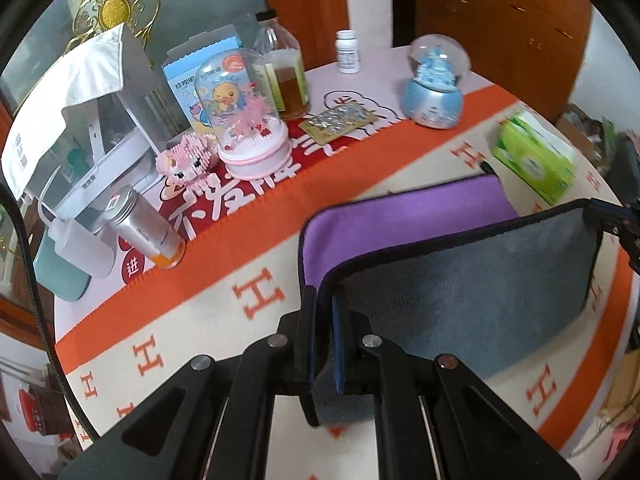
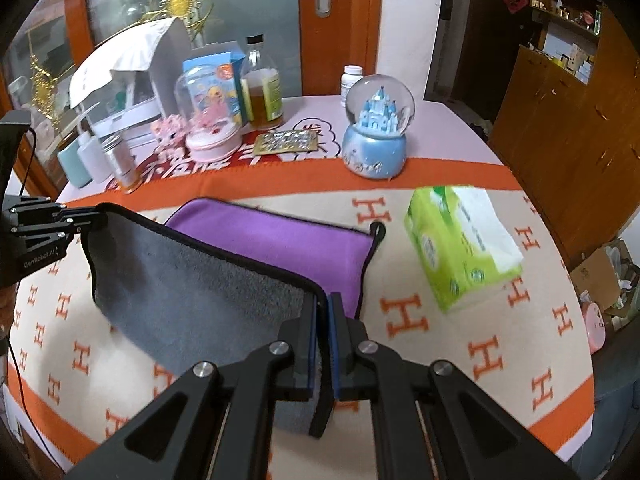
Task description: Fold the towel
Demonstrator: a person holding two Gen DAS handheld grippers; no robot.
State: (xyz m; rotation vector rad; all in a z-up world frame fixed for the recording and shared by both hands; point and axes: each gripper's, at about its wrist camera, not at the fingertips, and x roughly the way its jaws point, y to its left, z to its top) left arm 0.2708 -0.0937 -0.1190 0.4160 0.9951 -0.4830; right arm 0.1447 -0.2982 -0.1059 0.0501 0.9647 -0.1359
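Observation:
The towel (image 1: 472, 280) is grey on one side and purple on the other, with a black hem. It also shows in the right wrist view (image 2: 192, 280). My left gripper (image 1: 324, 300) is shut on its near left corner. My right gripper (image 2: 323, 304) is shut on the near right corner. Both hold the near edge lifted above the table, grey side toward me. The purple far half (image 2: 280, 236) lies flat on the cloth. In the right wrist view the left gripper (image 2: 86, 218) pinches the far corner of the lifted edge; in the left wrist view the right gripper (image 1: 596, 210) does the same.
A green tissue pack (image 2: 460, 248) lies right of the towel. A blue snow globe (image 2: 376, 136), a foil blister pack (image 2: 286, 142), a pink duck dome (image 1: 240, 108), bottles and a white box (image 1: 80, 120) stand along the back. The round table has an orange-and-cream H-pattern cloth (image 2: 440, 344).

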